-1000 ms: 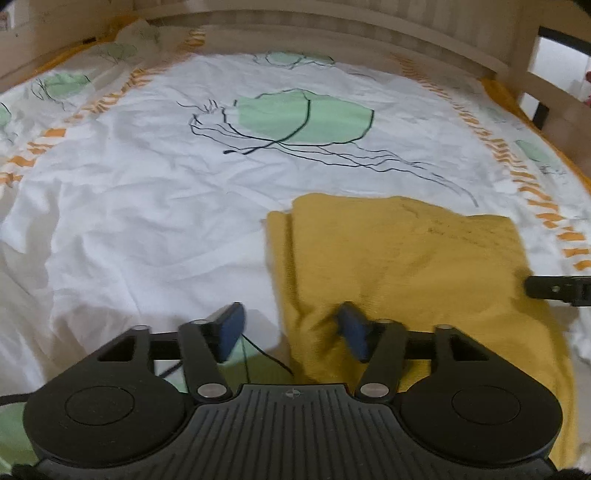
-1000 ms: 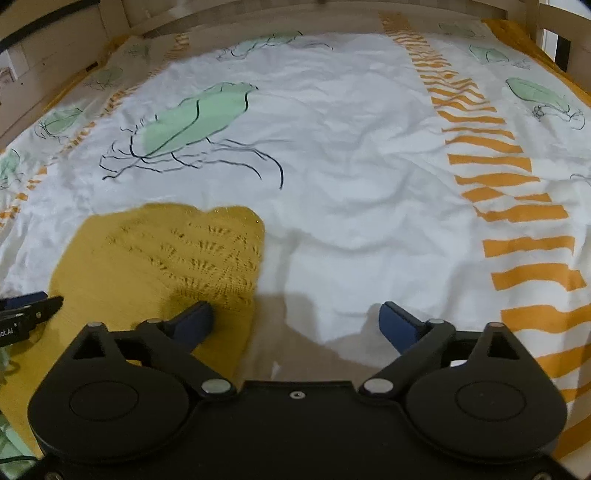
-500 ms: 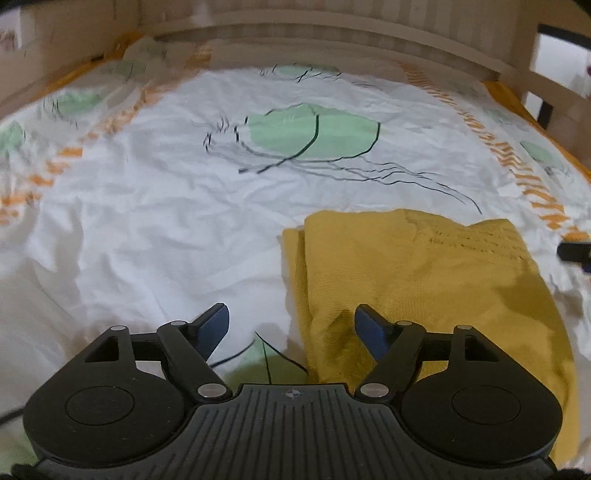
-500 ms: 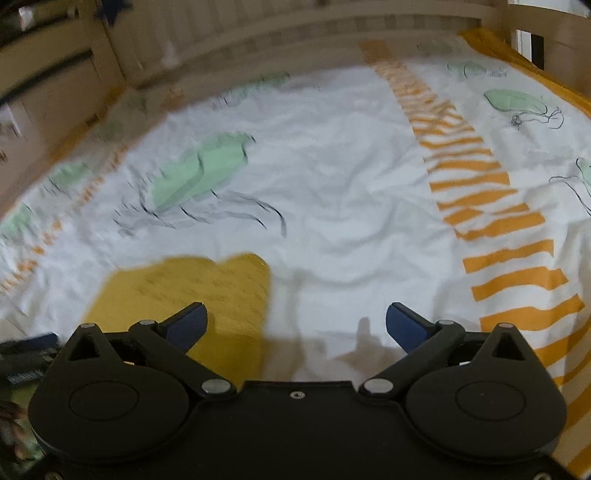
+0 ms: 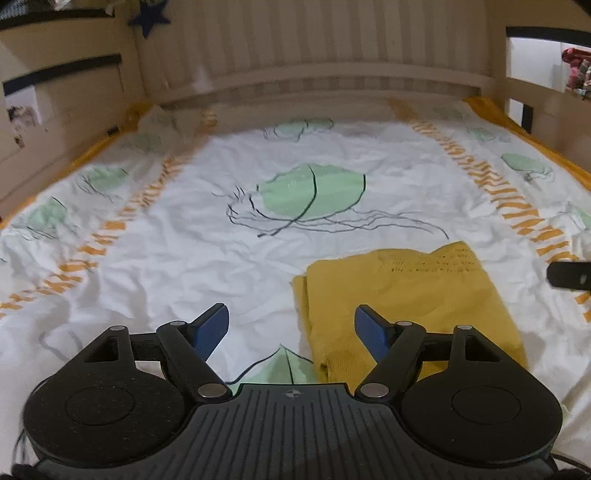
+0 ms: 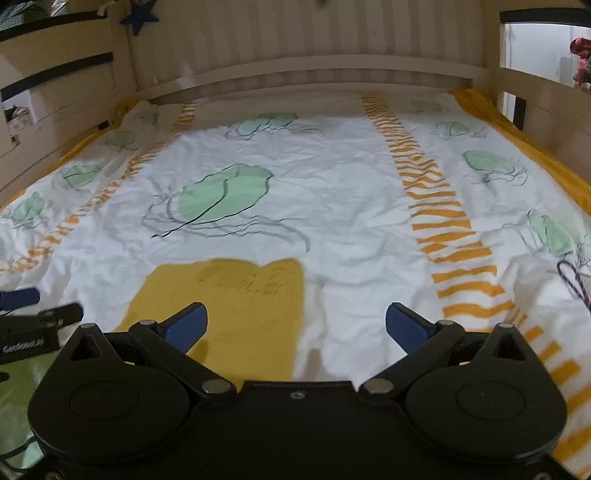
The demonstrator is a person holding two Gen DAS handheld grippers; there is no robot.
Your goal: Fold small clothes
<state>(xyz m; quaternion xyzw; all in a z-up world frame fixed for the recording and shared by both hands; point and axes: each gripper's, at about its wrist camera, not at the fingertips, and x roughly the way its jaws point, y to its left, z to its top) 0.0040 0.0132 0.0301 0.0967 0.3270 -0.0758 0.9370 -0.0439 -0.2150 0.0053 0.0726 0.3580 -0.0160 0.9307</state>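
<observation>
A folded mustard-yellow knit garment [image 5: 410,299] lies flat on the white bedspread [image 5: 184,258], seen in the right wrist view as a yellow rectangle [image 6: 236,295]. My left gripper [image 5: 291,326] hovers above the garment's near left edge, open, with nothing between its blue pads. My right gripper [image 6: 295,326] hangs open over the garment's right edge and bare sheet, holding nothing. The right gripper's tip [image 5: 569,275] shows at the left wrist view's right edge; the left gripper's tip [image 6: 37,314] shows at the right wrist view's left edge.
The bedspread carries green leaf prints [image 5: 310,190] and orange striped bands [image 6: 439,206]. A wooden slatted bed frame [image 5: 314,48] rises at the far end and along both sides. A dark star [image 5: 149,16] hangs at the upper left. Purple cord [image 6: 572,280] lies at the right.
Both grippers have lifted up and back from the garment, so more of the bed shows. The left gripper's jaws let go of the yellow fabric and widened. The garment stays flat.
</observation>
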